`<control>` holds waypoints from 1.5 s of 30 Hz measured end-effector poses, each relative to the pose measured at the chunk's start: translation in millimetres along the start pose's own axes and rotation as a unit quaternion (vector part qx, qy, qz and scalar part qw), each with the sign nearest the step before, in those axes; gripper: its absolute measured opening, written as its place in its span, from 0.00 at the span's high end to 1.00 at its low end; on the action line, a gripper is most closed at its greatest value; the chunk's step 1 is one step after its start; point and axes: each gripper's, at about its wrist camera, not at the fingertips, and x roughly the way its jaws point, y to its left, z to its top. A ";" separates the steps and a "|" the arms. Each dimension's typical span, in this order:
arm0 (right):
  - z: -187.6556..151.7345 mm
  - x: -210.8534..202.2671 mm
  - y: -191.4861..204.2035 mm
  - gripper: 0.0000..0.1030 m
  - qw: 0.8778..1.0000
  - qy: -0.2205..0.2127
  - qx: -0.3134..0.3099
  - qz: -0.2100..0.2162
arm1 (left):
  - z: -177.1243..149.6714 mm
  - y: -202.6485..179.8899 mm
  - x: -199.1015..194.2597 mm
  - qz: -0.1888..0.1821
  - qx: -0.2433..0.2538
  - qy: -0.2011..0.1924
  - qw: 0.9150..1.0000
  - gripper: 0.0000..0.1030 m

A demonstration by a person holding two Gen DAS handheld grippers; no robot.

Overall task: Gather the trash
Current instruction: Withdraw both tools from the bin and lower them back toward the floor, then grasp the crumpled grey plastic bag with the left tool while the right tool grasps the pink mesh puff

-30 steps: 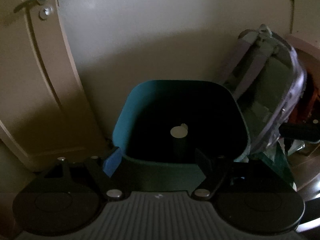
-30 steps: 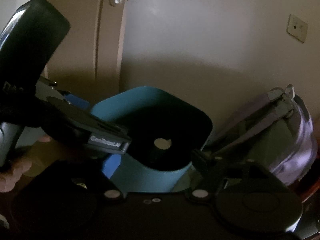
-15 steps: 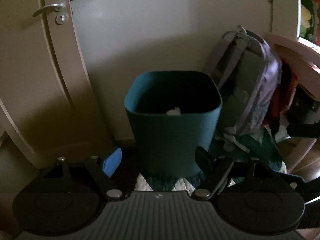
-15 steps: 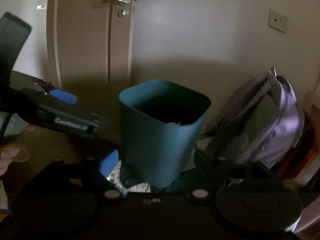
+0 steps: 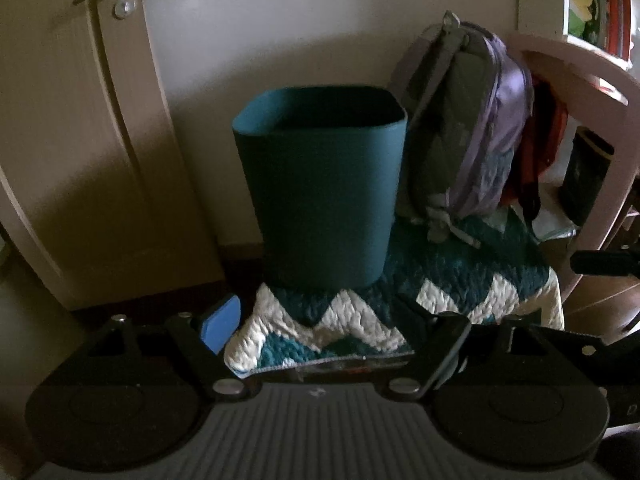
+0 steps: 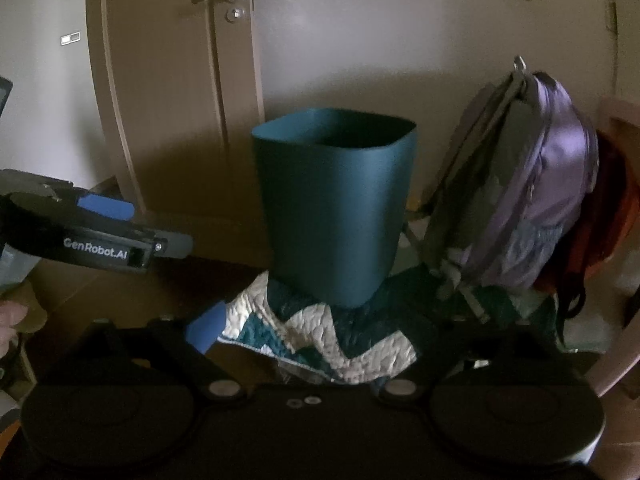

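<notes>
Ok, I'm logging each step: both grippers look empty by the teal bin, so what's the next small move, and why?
Probably turn both grippers away from the teal bin to scan the floor for more trash. The left gripper and right gripper are open with nothing between the fingers, and around the bin only the zigzag quilt and purple backpack show, no loose litter.

Open floor left of bin (image 5: 320, 196); backpack (image 5: 468, 128) tight on its right, wall behind.

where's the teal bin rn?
Centre of both wrist views: the teal bin stands on the zigzag quilt, purple backpack at its right, door at its left.
</notes>
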 end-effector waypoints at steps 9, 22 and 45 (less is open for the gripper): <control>-52.4 14.0 -5.9 0.05 0.999 0.015 0.027 0.009 | -52.0 -7.5 22.7 -0.017 -0.015 0.026 0.999 0.04; -138.7 94.1 -29.5 0.00 0.994 0.087 0.065 -0.006 | -122.4 -14.2 141.4 -0.026 -0.072 0.196 0.978 0.01; -312.9 296.2 -48.3 0.04 0.936 0.343 0.076 0.021 | -241.4 -59.7 389.7 -0.006 -0.115 0.426 0.897 0.01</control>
